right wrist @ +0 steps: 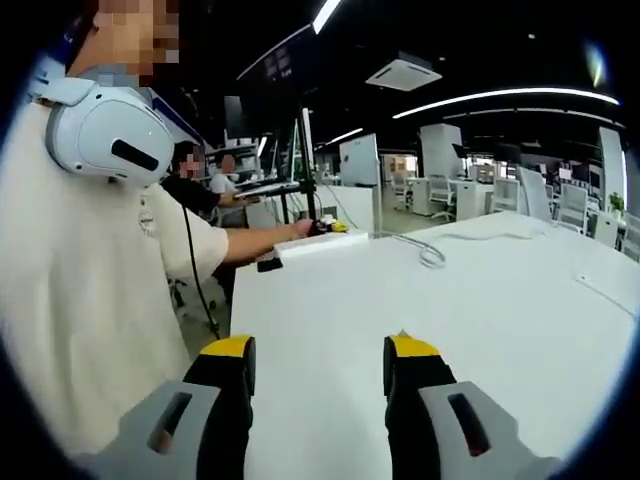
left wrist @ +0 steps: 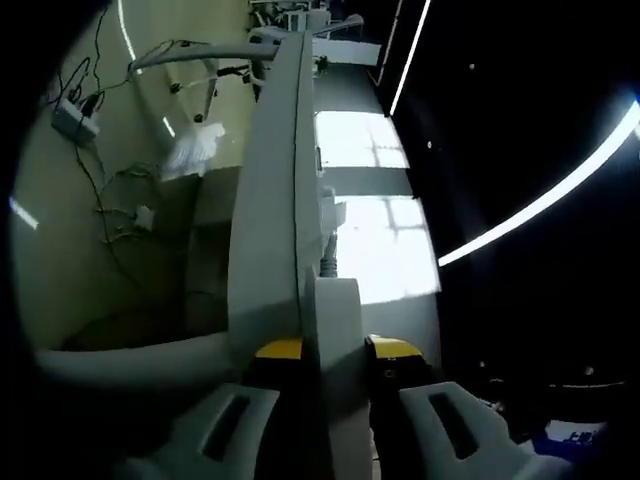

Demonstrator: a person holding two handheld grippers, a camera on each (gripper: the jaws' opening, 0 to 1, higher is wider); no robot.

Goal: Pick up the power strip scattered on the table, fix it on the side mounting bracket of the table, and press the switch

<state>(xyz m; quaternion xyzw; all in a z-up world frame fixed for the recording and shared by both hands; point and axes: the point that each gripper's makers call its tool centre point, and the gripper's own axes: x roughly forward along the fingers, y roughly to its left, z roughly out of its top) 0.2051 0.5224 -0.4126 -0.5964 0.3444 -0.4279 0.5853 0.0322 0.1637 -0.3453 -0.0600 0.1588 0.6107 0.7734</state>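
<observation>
In the left gripper view the long white power strip [left wrist: 272,200] runs edge-on from between my jaws towards the top of the picture. My left gripper [left wrist: 338,350] is shut on its near end, with the yellow-tipped fingers [left wrist: 280,349] on either side. In the right gripper view the same power strip [right wrist: 320,246] lies along the far left edge of the white table [right wrist: 440,330], where a person's arm holds the left gripper [right wrist: 332,227] on it. My right gripper [right wrist: 318,360] hangs open over the table's near part with nothing between its fingers.
A pale cable [right wrist: 432,250] loops on the table's far side. A person in a cream shirt [right wrist: 90,300] stands close at the left. Below the table edge are floor cables, an adapter [left wrist: 75,122] and a white rag [left wrist: 195,150]. Desks and chairs stand further back.
</observation>
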